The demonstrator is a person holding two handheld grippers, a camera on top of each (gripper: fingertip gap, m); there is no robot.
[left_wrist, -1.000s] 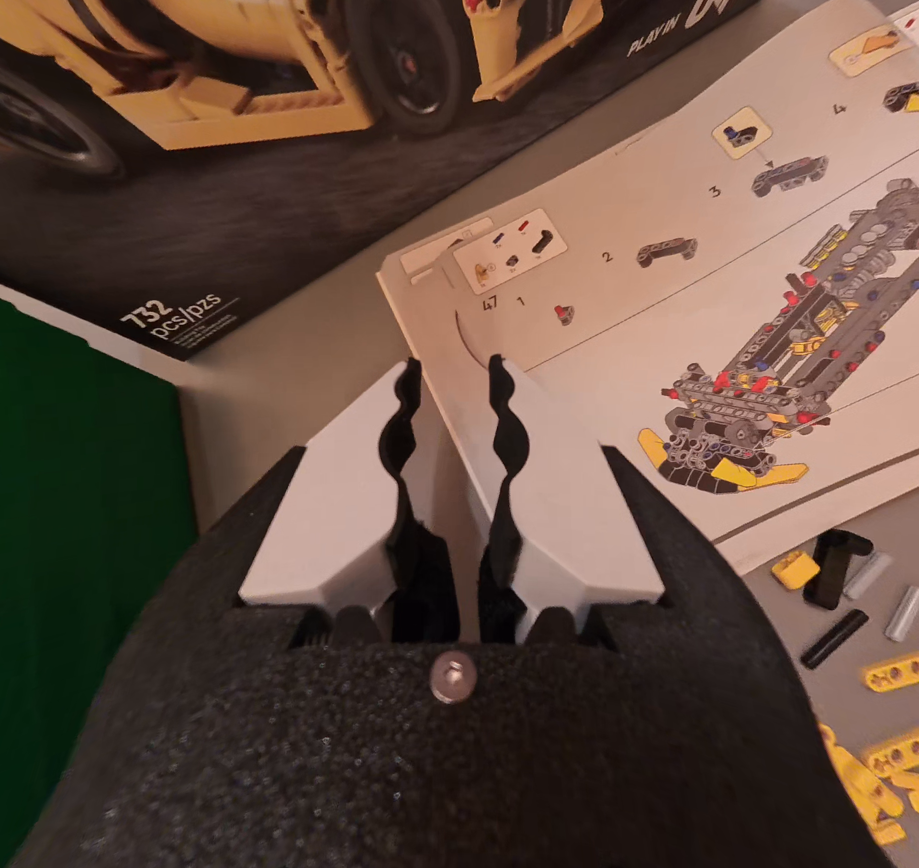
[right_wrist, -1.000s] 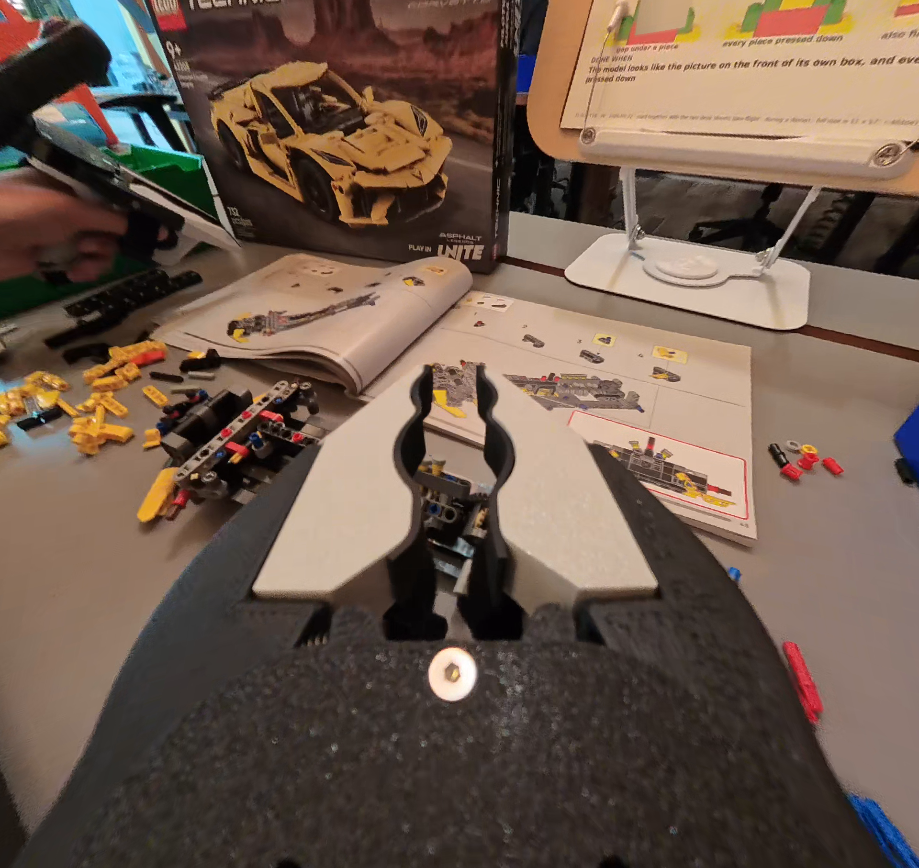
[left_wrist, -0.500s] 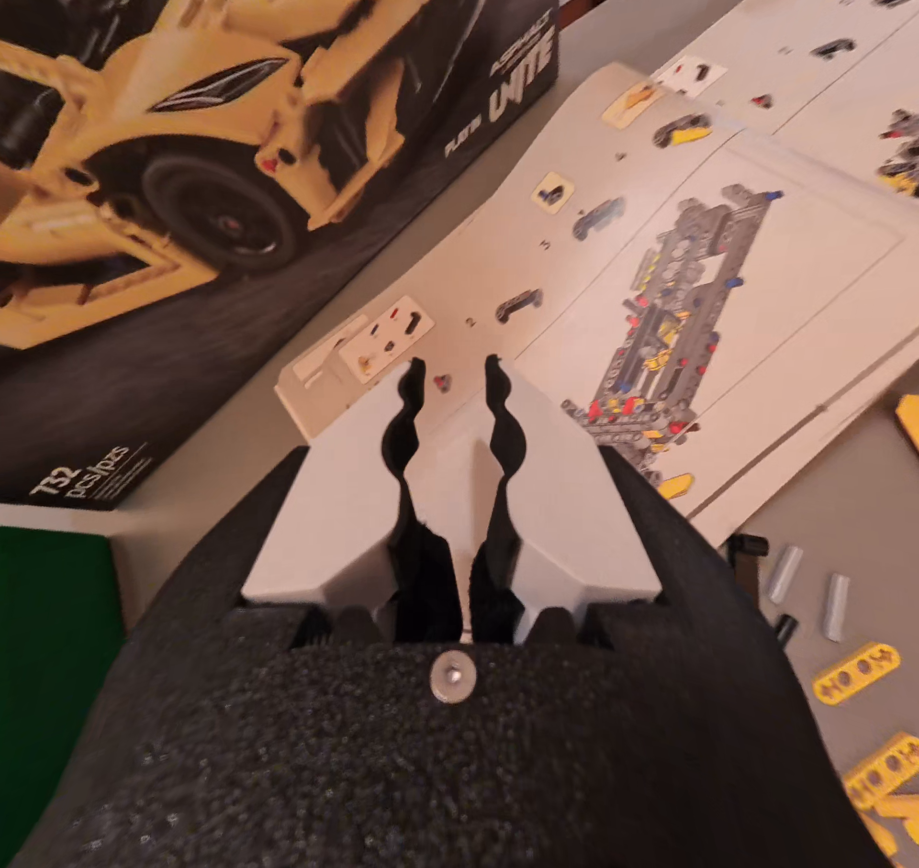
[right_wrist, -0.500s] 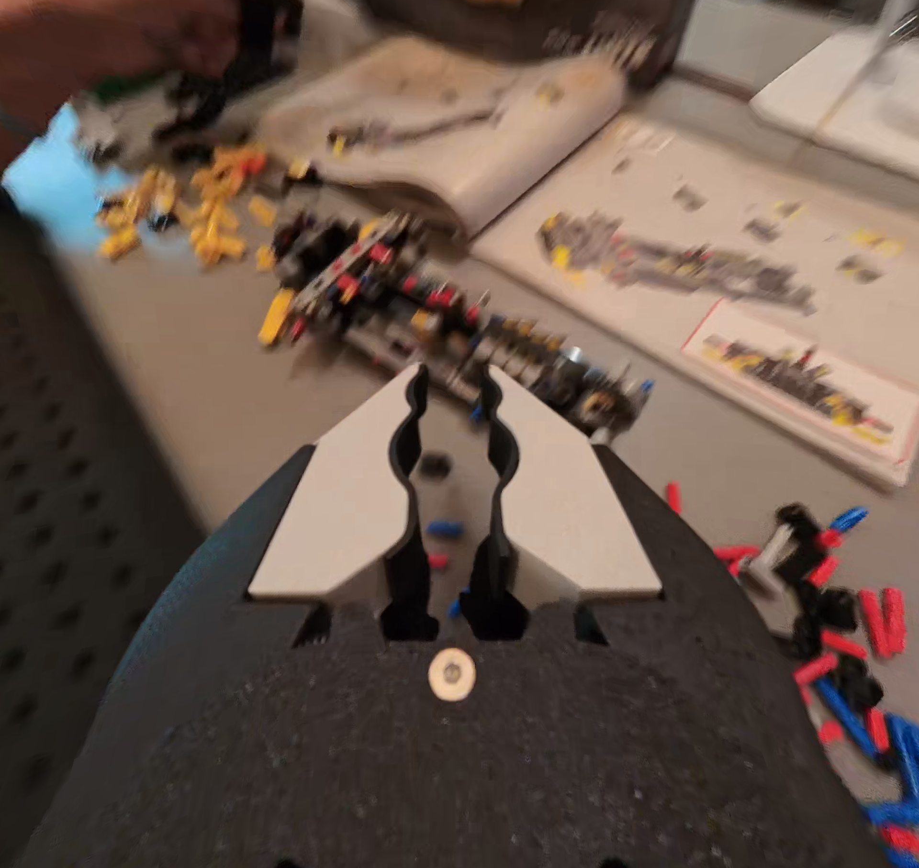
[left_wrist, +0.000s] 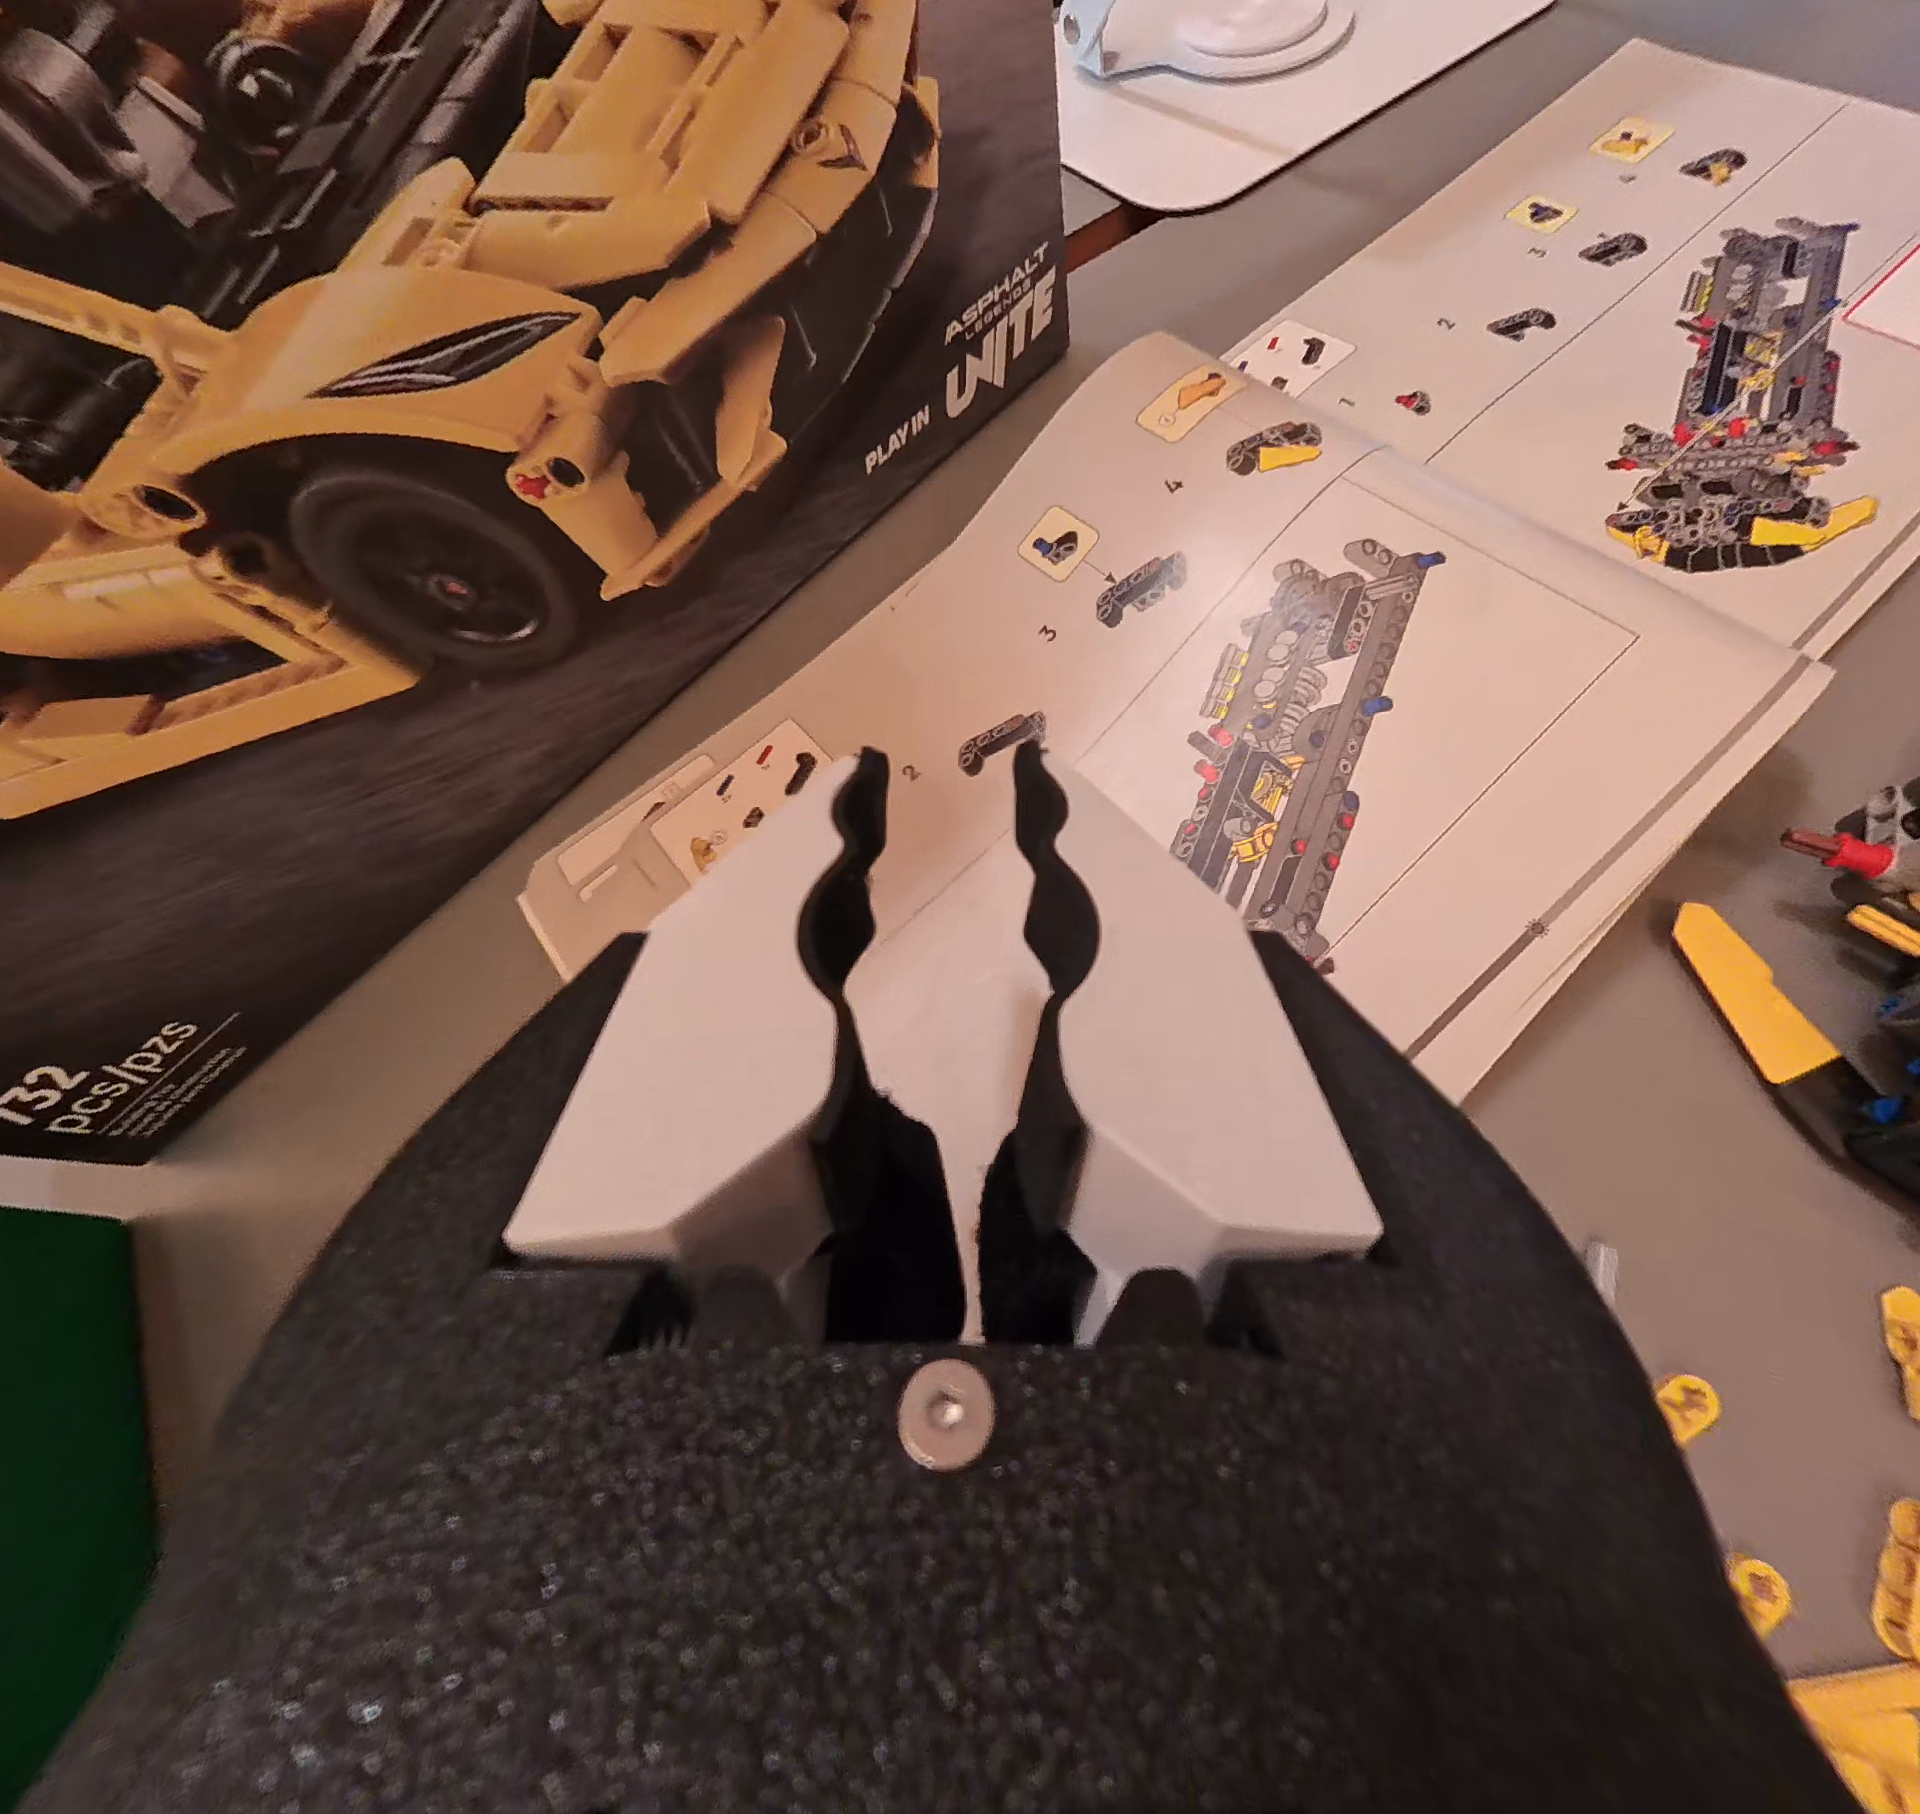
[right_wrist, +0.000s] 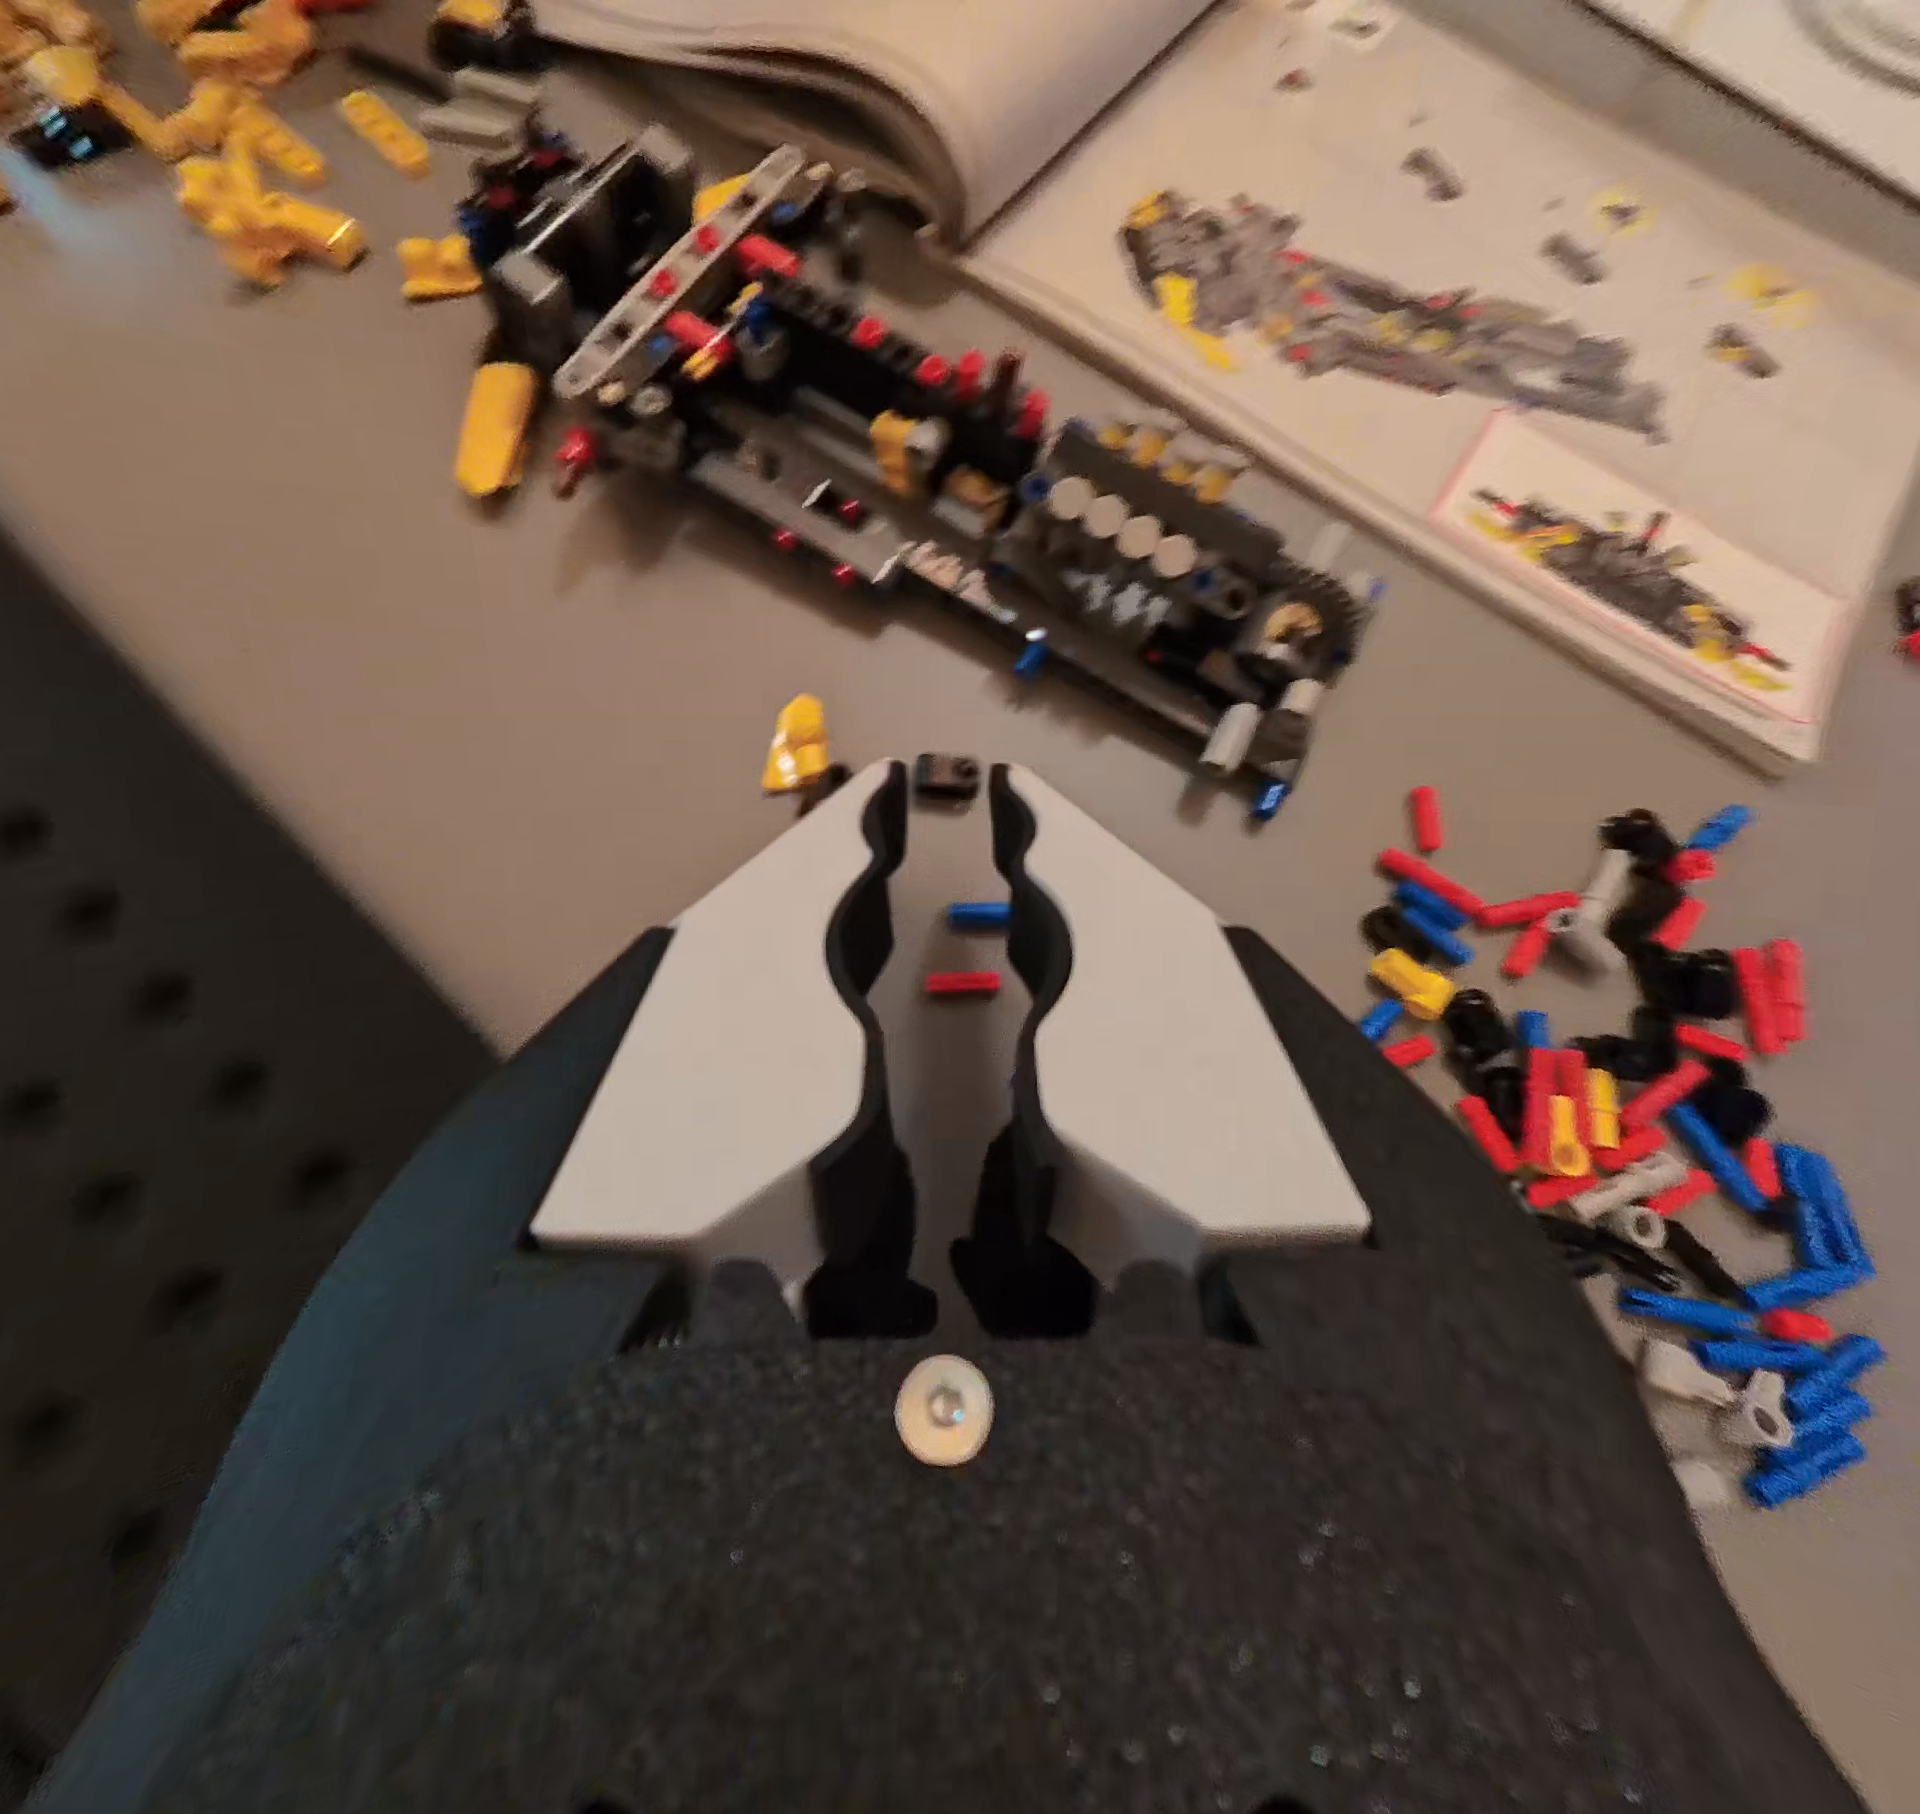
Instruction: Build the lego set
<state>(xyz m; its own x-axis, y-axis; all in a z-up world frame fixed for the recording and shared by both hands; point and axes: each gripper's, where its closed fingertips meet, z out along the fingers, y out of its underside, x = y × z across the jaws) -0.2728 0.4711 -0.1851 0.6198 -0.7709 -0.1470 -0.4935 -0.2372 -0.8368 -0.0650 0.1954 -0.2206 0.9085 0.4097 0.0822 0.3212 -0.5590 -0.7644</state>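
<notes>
Jaws on both grippers are spread and hold nothing; the right gripper (right_wrist: 943, 777) could bump the tiny black piece (right_wrist: 943, 775) away.

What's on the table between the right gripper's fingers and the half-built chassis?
In the right wrist view, one small black piece lies off the right gripper; beyond it, bare table up to the chassis.

The partly built chassis (right_wrist: 935, 476) lies at the table's centre; the open instruction booklet (right_wrist: 1558, 330) at two o'clock, loose pins (right_wrist: 1621, 1089) at four, loose beams (right_wrist: 239, 154) at ten.
</notes>
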